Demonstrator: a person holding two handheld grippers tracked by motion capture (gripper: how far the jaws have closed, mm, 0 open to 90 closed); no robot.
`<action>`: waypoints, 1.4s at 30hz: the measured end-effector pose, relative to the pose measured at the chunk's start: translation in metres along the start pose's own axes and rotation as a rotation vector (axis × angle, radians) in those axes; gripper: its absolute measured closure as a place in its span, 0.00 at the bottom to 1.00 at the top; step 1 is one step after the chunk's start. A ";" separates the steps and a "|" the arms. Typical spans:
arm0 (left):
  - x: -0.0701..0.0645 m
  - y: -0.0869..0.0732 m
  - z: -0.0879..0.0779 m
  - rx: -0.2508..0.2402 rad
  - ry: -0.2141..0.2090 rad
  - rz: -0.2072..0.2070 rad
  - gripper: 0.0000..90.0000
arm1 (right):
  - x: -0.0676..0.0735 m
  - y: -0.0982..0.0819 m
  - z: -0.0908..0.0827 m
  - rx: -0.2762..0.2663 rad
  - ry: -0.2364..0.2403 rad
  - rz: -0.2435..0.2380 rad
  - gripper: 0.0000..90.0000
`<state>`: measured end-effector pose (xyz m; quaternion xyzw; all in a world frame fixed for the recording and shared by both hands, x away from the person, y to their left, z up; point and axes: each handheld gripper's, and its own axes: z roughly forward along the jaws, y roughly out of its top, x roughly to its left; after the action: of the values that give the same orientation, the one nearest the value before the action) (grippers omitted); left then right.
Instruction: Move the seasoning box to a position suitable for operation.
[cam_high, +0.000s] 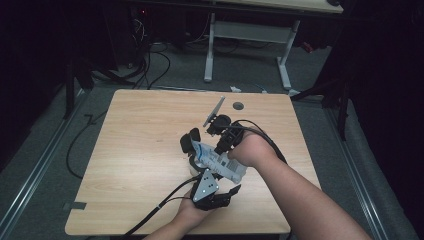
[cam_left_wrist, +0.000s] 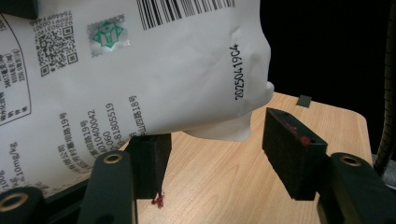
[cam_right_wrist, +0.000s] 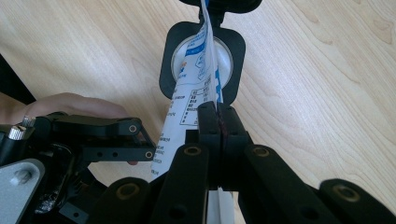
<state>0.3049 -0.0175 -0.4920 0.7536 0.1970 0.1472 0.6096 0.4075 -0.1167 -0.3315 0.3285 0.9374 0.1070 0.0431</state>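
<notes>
So the right hand-held gripper (cam_right_wrist: 218, 122) has its jaws pinched tight on the edge of a white pouch (cam_high: 216, 161). You can see it best in the right gripper view, where the two black pads are pressed together with the thin pouch (cam_right_wrist: 196, 84) sandwiched between them. The pouch is held up off the bench (cam_high: 135, 150), around the middle of it and a bit toward the person's side. There's a barcode, a QR code and a printed date on the back, plus some blue print on the other face.

The left hand-held gripper (cam_left_wrist: 219, 149) has its jaws apart. In the left gripper view the pouch (cam_left_wrist: 140, 65) hangs right over them, its lower corner dipping toward the gap. One pad (cam_left_wrist: 150, 161) looks like it's right up against the pouch or just under it; can't really tell if it touches. The other pad (cam_left_wrist: 293, 151) stands clear of it, with some red smudges on it.

Under the pouch there's a round thing in a black frame (cam_right_wrist: 201, 60) sitting on the bench; can't tell what it is. From the high view both hands are close together, left hand (cam_high: 192, 215) at the near edge, right hand (cam_high: 252, 150) further in.
</notes>
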 end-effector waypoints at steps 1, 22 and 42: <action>0.000 0.000 0.000 0.000 0.001 0.001 0.48 | 0.000 0.000 0.000 0.000 0.000 0.006 1.00; 0.001 0.001 0.000 -0.007 0.005 0.000 0.48 | 0.001 0.001 -0.002 -0.003 -0.009 -0.001 1.00; 0.002 0.004 0.002 -0.016 0.009 -0.004 0.48 | 0.002 0.004 -0.004 -0.005 -0.017 -0.004 1.00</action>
<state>0.3076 -0.0191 -0.4886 0.7476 0.1999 0.1508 0.6152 0.4080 -0.1136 -0.3263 0.3274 0.9374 0.1063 0.0522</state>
